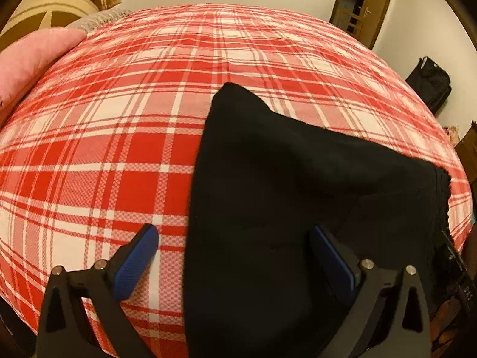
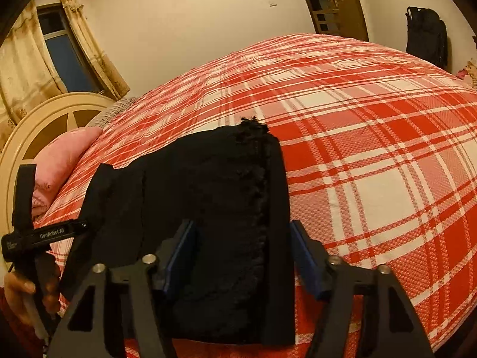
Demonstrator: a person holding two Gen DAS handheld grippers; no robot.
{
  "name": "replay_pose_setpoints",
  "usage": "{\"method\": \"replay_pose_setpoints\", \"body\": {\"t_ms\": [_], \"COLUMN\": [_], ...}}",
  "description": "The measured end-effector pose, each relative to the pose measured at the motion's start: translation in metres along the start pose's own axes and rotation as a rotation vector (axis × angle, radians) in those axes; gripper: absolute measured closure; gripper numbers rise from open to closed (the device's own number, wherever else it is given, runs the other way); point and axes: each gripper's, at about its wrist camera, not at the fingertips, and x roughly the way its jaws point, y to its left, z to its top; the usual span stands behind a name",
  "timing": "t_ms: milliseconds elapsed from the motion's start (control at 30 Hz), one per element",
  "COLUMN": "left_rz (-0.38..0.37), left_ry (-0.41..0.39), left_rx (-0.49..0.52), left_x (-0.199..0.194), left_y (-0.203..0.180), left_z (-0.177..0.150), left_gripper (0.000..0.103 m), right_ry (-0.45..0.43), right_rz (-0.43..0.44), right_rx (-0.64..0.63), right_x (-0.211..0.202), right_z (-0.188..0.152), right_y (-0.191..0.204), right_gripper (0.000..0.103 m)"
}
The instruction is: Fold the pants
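Two hand-held grippers, both open. Left hand-held gripper: jaws wide, straddling edge of black pants. Right hand-held gripper: pads flanking folded pants, not pinching. Pants lower centre on plaid bed.

A: The left wrist view looks steeply down, close over the pants on the bed.

B: The right wrist view sits lower and flatter (equally near). Both share the pants, bed, pillow and door.
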Motion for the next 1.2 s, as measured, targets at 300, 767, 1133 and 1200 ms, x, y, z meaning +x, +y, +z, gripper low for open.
{"method": "replay_pose_setpoints", "body": {"t_ms": [300,767,1133,1200], "left_rz": [-0.019,-0.084,-0.033,-0.054], "left_ry": [0.049,0.009,-0.044,-0.055], "left_rx": [0.003,0.051,0.081,0.073], "left_x": [0.004,0.002,-0.012,-0.016], "left_y": [-0.004,-0.015,-0.019,-0.017], "left_z": [0.007,0.007,0.005,0.005], "left_gripper": [0.000,0.020,0.081,0.085], "right_ry": [0.028,0.042,-0.035,-0.045], "right_rz": [0.047,0.082,-0.061,-0.060], "right_rx": [-0.007,-0.008,-0.168,-0.170], "right_x": [0.000,0.003,-0.015,-0.019], "right_z": [0.005,0.008,0.009,0.010], "right_y": [0.003,0.005,0.042,0.043], "right_gripper": [0.057,0.070,0.076,0.076]}}
